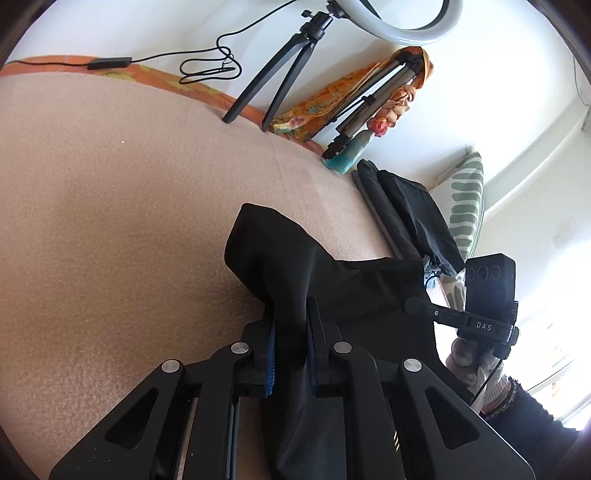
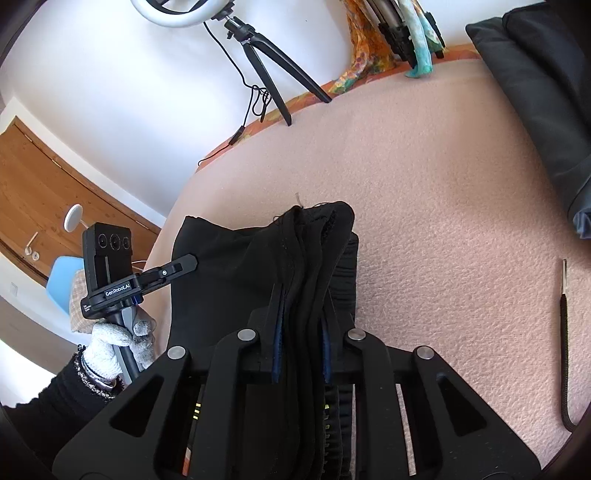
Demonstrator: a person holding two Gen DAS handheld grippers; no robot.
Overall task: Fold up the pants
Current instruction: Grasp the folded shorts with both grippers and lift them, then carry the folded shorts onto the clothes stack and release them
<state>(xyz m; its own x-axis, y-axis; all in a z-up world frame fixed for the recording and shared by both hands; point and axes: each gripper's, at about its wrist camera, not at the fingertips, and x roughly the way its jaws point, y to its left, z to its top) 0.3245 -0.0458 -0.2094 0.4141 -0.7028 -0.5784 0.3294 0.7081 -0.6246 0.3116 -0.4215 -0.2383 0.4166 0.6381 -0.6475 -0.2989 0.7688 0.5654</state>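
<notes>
Beige blanket (image 1: 129, 221) covering bed, orange floral sheet (image 1: 159, 75) showing along far edge. Ring light (image 1: 402, 18) on black tripod (image 1: 273, 74) standing at that edge, against white wall (image 1: 147, 26). Leaf-print pillow (image 1: 467, 199) lying right of tripod. Wooden door (image 2: 44, 184) showing left of bed. Daylight coming in.

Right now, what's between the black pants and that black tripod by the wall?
Only bare pink blanket lies between the black pants and the black tripod; the right wrist view shows it, and the left agrees.

Open blanket (image 1: 110, 203); tripod (image 1: 273, 81) beyond
</notes>
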